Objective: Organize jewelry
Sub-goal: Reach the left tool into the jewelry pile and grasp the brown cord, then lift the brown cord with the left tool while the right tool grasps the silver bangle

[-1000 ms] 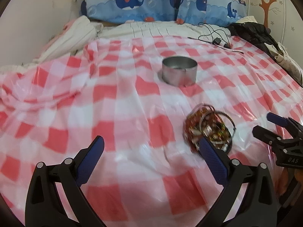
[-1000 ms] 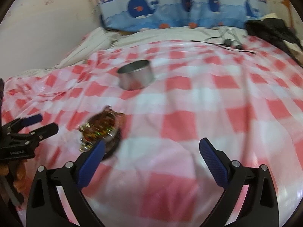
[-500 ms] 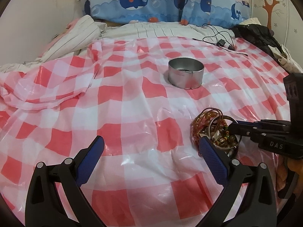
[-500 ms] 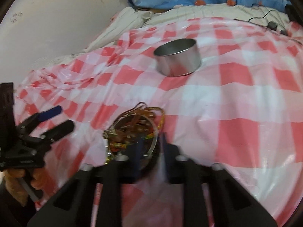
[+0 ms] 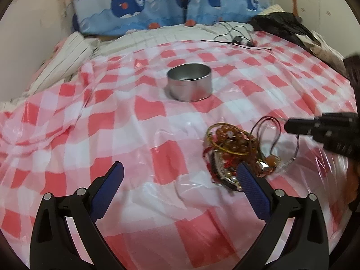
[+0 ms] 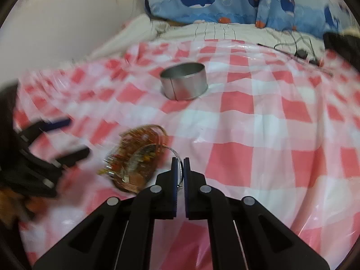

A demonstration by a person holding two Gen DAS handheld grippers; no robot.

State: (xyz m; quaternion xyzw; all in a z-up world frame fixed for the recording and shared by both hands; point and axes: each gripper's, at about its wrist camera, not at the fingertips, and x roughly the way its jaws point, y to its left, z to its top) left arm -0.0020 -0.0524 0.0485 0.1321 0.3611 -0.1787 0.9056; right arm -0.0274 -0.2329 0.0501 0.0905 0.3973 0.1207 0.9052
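A tangled pile of beaded bracelets and bangles [image 5: 231, 148] [image 6: 135, 157] lies on the red-and-white checked plastic sheet [image 5: 144, 117]. My right gripper [image 6: 179, 168] is shut on a thin silver bangle [image 6: 174, 153] at the pile's right edge. The bangle curves out from between the pads toward the pile. In the left wrist view that gripper [image 5: 290, 127] comes in from the right, with the thin hoop [image 5: 296, 148] hanging under its tip. My left gripper [image 5: 180, 166] stands open and holds nothing, its right finger just in front of the pile. A round open metal tin [image 5: 190, 85] [image 6: 183, 84] stands farther back.
Whale-print pillows [image 5: 171, 6] line the wall at the back. A black cable with a plug [image 5: 238, 39] and dark clothing [image 5: 283, 24] lie at the back right. Striped bedding [image 5: 65, 54] is bunched at the left, and the sheet is wrinkled there.
My right gripper went from wide open to shut, came to the pile's edge and took hold of the thin bangle. The left gripper shifted a little, bringing the pile closer to its right finger.
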